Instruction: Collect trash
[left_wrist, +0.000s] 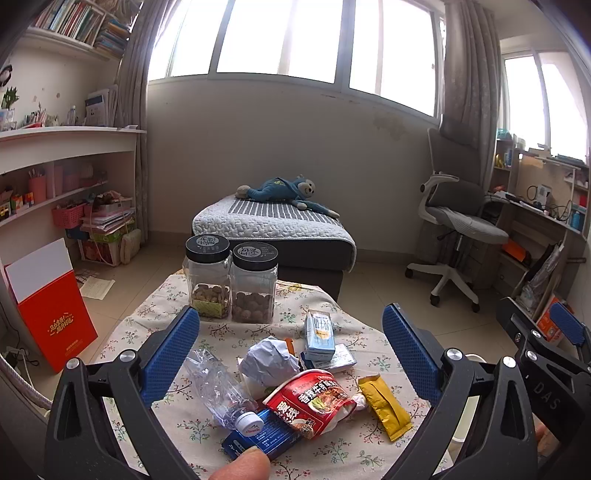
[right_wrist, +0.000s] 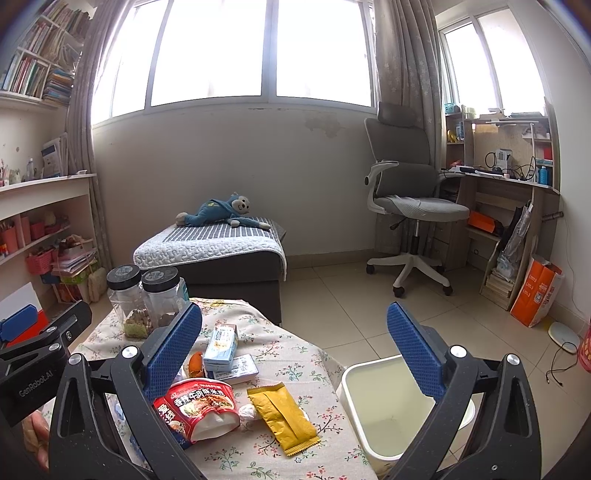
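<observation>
Trash lies on a floral-cloth table (left_wrist: 332, 454): a crushed clear bottle (left_wrist: 218, 384), a crumpled white paper (left_wrist: 271, 360), a red noodle cup (left_wrist: 314, 400), a yellow wrapper (left_wrist: 384, 406), a blue packet (left_wrist: 266, 435), a pale blue carton (left_wrist: 319, 336) and a flat box (left_wrist: 340, 360). My left gripper (left_wrist: 291, 343) hangs open above the pile, holding nothing. My right gripper (right_wrist: 295, 339) is open too, between the table and a white bin (right_wrist: 388, 413). The cup (right_wrist: 199, 406), wrapper (right_wrist: 282, 417) and carton (right_wrist: 221, 343) show in the right wrist view.
Two black-lidded jars (left_wrist: 232, 284) of snacks stand at the table's far edge. Beyond are a low bed (left_wrist: 273, 229) with a blue plush toy, an office chair (right_wrist: 410, 206), a desk (right_wrist: 509, 206) and shelves. An orange box (left_wrist: 51, 306) stands on the floor at left.
</observation>
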